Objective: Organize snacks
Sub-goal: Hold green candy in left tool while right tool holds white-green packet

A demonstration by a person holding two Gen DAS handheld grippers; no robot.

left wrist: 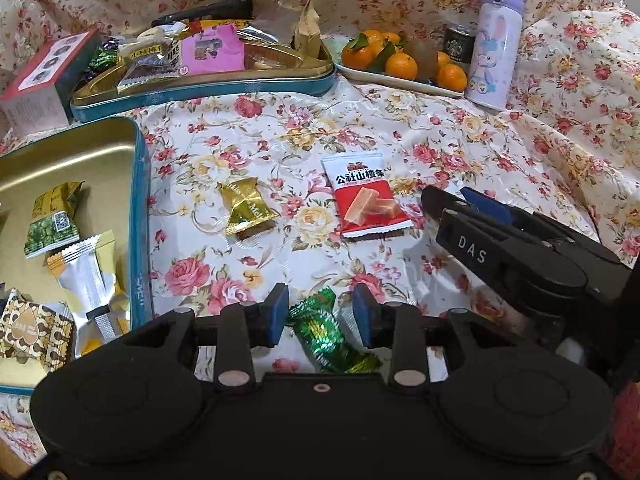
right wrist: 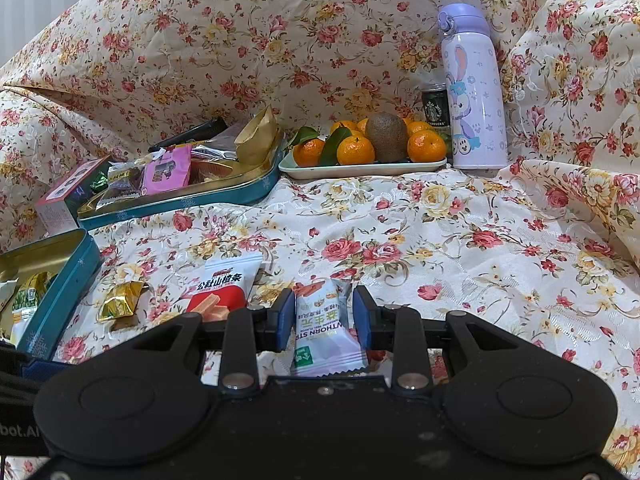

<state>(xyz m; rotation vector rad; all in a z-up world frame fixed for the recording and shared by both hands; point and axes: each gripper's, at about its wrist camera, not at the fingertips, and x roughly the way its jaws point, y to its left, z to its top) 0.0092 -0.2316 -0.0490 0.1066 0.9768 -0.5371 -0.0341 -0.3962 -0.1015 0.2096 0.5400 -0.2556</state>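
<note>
Snacks in small sealed wrappers lie loose on the flowered cloth, light, crinkly and easily crushed, I judge. Going from left to right: the open teal tin (left wrist: 138, 200), well to the left of the left hand-held gripper (left wrist: 320, 312), already holds several packets. Ahead and slightly left of that gripper lies a gold foil candy (left wrist: 246, 210); slick and puffy, it is best pinched across its middle. Between the left gripper's fingers, which stand apart and do not press, lies a green foil candy (left wrist: 326, 326) with twisted ends; its stiff body is the place to grip, since the twists would slip. Ahead and slightly right sits a red-and-white hawthorn packet (left wrist: 366, 196), flat and thin, so it should be taken by one edge.

Further right, the right hand-held gripper (right wrist: 322, 314) has its pads closed narrowly on a white hawthorn-strip packet (right wrist: 326, 332), held near its upper end; the soft film could buckle if squeezed harder. No earlier frames exist to compare.
</note>
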